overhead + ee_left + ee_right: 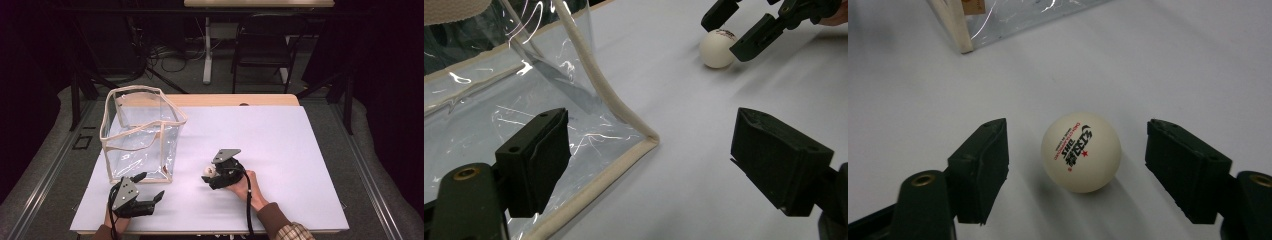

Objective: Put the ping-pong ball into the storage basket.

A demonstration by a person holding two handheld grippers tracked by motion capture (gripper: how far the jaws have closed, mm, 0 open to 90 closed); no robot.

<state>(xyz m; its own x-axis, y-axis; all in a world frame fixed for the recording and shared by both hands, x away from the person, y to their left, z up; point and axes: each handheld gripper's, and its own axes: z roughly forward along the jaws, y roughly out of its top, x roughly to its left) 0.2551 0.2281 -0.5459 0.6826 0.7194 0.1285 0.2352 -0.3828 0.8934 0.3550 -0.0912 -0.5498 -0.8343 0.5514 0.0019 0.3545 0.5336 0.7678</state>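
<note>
A white ping-pong ball (209, 170) (1081, 152) with red and black print lies on the white table cover (270, 135). My right gripper (210, 176) (1078, 135) is low over the cover and straddles the ball. Its jaws are open, with a gap showing on each side of the ball. The left gripper view shows the same ball (719, 48) between the right gripper's (724, 37) jaws. My left gripper (151, 185) (651, 117) stands open and holds nothing, just in front of the near corner of a clear plastic bag (140, 135) (589, 75) with beige trim. The bag stands upright and open-topped.
The bag's near corner (955, 25) is a short way beyond the ball. A dark folding chair (262, 42), a table leg (207, 50) and floor cables lie behind the table's far edge. The table's front edge runs just below both hands.
</note>
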